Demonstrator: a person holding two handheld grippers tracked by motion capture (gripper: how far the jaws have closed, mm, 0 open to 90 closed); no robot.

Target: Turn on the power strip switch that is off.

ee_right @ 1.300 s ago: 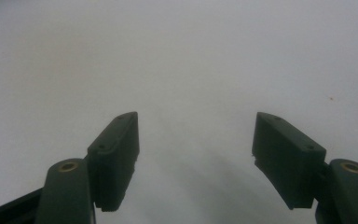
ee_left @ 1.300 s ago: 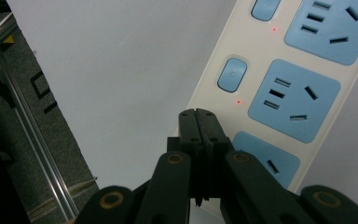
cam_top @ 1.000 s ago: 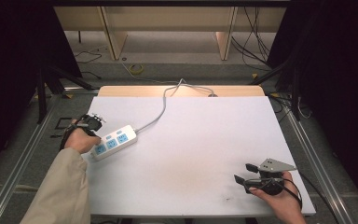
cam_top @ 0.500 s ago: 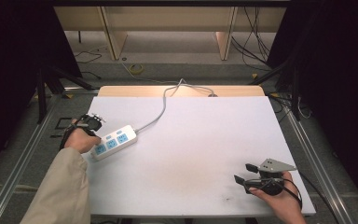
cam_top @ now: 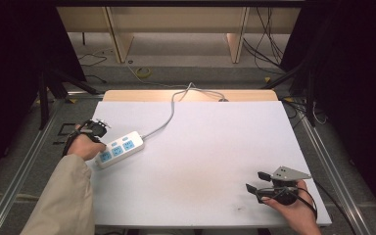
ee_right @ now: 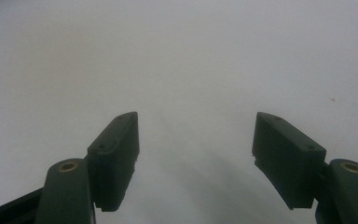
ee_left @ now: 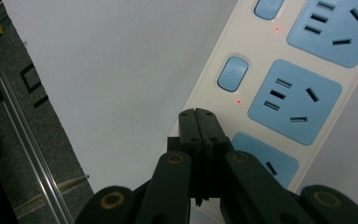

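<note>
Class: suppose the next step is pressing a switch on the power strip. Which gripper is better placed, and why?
Left. The left gripper, jaws shut, hangs right over the power strip, close to a blue switch. The right gripper sits open at the table's near right corner, far from the strip.

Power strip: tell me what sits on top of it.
The left hand-held gripper, jaws shut, is over the near end of the power strip. Visible beyond it: blue sockets, a blue switch and a red light. The gripper covers part of the nearest socket; contact is unclear.
</note>
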